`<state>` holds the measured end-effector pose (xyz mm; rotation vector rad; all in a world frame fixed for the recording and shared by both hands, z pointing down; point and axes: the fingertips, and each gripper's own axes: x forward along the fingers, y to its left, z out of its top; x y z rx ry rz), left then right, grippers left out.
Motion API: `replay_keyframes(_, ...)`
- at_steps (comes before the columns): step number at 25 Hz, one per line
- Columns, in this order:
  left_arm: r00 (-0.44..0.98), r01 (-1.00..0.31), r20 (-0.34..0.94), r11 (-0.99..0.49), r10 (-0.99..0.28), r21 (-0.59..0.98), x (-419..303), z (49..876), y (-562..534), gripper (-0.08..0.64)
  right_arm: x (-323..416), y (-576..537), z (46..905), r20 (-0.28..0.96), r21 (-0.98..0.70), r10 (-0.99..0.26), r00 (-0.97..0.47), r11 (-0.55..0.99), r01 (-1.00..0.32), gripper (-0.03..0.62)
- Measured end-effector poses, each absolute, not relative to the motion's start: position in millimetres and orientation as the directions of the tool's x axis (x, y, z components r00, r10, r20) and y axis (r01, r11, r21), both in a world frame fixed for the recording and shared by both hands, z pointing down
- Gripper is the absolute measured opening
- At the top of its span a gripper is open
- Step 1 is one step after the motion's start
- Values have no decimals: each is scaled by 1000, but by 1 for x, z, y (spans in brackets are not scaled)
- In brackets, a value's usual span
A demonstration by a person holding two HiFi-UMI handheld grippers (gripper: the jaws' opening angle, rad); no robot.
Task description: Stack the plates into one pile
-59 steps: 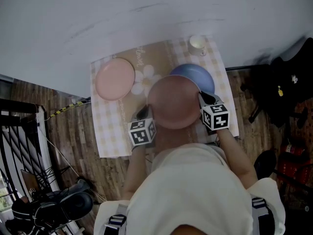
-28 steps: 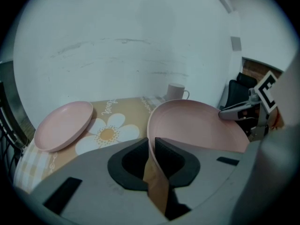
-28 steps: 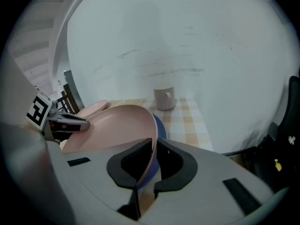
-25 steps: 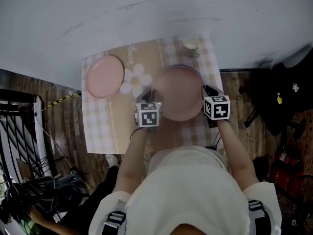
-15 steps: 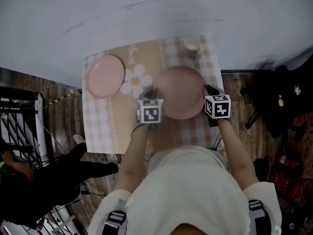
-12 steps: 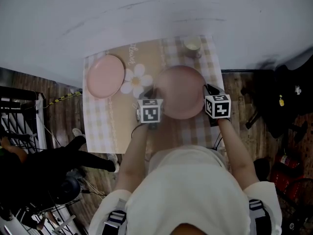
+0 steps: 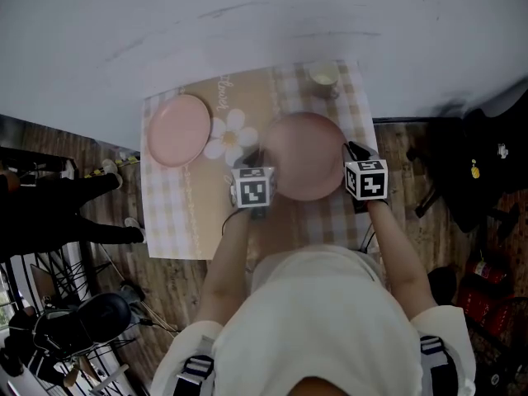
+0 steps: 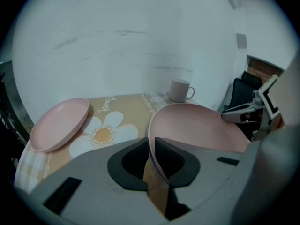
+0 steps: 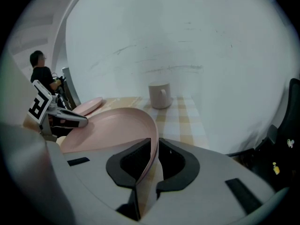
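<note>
I have both tools clenched on one thing: the large round dusty-pink plate (image 7: 307, 155). My left gripper (image 8: 151, 153) pinches its left rim between the pads, and my right gripper (image 9: 154, 156) pinches the opposite rim in the same way. The plate is over the right half of the beige checked tablecloth (image 7: 169, 213), just in front of the small white mug (image 7: 323, 75). I cannot tell if it already rests on something or hangs a little above, because it hides all that is under it. The smaller pale pink round plate (image 7: 177, 129) lies alone on the left part of the cloth, well apart.

What can go wrong, in my judgement:
- Each pair of jaws bites only a thin edge. If one side lets go before the other, the plate can tip and slide off.
- If my two hands do not move together, the rim can twist out of the pads.
- The mug is near the far rim, so a push forward can knock it.
- If I drag the plate low, it can pull the cloth and the other plate with it.

For writing, there is one cursive word on the cloth beside the daisy print. It seems to begin with "Love", but I cannot read the end. I see no brand on the plates or the mug.
</note>
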<state>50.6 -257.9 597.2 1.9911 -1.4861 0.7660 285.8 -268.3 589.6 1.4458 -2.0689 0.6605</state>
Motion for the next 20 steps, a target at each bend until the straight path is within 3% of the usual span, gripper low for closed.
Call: replay_keyframes(20,274,-962,658,-203,-701,185,34,574,-230,25,246,-246,552,589,-144,-734,-338,317,-937,37)
